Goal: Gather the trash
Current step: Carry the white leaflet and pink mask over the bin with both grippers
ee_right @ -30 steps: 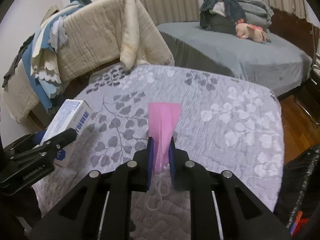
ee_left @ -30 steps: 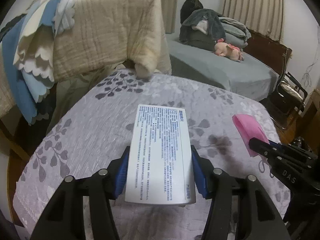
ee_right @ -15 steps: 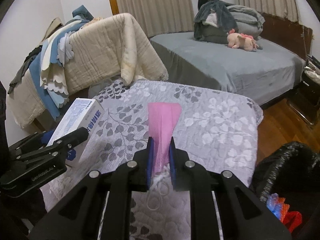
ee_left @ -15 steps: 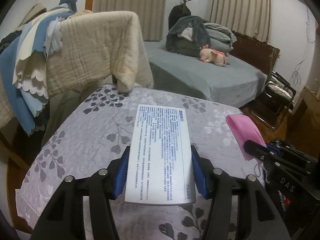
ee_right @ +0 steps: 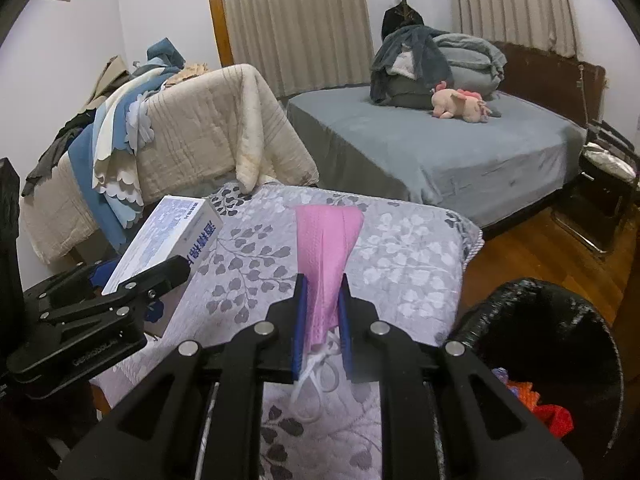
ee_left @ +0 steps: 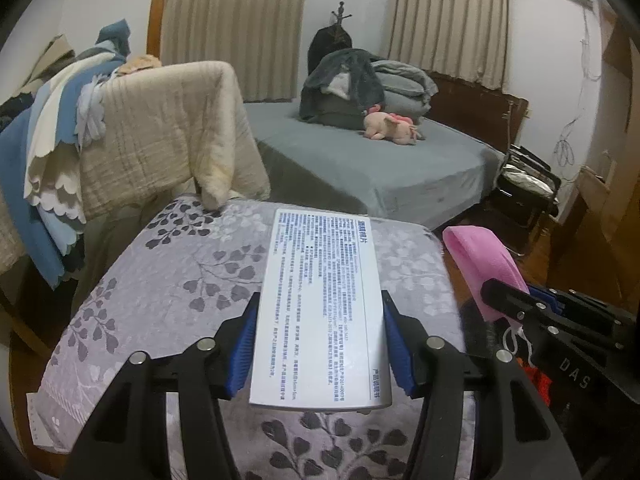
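In the right wrist view the left gripper sits at nine o'clock, its fingers clamped on the long sides of a white box. In its own view the box fills the centre, held clear above the quilt. The grip is only on the near end, so the far end overhangs; a quick swing could, I judge, let the smooth card slip or pivot out of the pads.

At the centre of the right view the right gripper has its fingers pressed nearly together on a folded pink mask. Its white ear loops dangle below the jaws at six o'clock. They could catch on a finger or on the bin rim at release, leaving the mask hanging instead of falling in.

The bin, lined in black, lies at four o'clock, with red and orange scraps already inside. Both hands must cross toward it, and the grippers are near each other, so a knock between them seems the likeliest upset; a release short of the rim would drop trash on the wood floor.

Writing: the box carries dense blue Chinese print, too small to read. The right gripper's side reads "DAS" in the left view. Lettering on the left gripper is unclear.
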{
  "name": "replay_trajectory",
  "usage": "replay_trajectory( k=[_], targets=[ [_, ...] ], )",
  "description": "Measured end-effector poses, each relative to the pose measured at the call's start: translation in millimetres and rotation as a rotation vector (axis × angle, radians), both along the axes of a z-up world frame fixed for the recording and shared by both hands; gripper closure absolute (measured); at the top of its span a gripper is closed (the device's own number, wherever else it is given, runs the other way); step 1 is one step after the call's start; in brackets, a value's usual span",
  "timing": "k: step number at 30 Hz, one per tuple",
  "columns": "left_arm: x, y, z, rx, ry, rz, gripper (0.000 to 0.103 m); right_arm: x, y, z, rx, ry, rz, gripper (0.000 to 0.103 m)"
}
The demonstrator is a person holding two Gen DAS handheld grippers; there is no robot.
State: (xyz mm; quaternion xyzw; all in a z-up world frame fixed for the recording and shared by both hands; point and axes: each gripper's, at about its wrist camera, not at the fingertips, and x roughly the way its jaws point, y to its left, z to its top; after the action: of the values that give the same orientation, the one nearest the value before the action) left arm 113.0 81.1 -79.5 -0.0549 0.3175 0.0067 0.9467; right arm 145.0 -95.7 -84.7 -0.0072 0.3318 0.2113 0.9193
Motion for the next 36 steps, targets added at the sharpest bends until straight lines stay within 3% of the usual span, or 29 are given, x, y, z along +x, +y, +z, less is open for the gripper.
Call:
replay_trajectory(
  k=[20, 36],
  targets=[
    [-38.0, -68.2, 24.5, 0.0, -0.043, -0.149, 0.047, -51.2, -72.1, 20.5, 0.004, -0.044, -0.112, 0.089],
    [-37.1, -139.1, 19.7, -0.001, -0.044, -0.321, 0.047, -73.5, -148.9, 16.5, -0.006, -0.041, -0.268, 0.089]
  ],
)
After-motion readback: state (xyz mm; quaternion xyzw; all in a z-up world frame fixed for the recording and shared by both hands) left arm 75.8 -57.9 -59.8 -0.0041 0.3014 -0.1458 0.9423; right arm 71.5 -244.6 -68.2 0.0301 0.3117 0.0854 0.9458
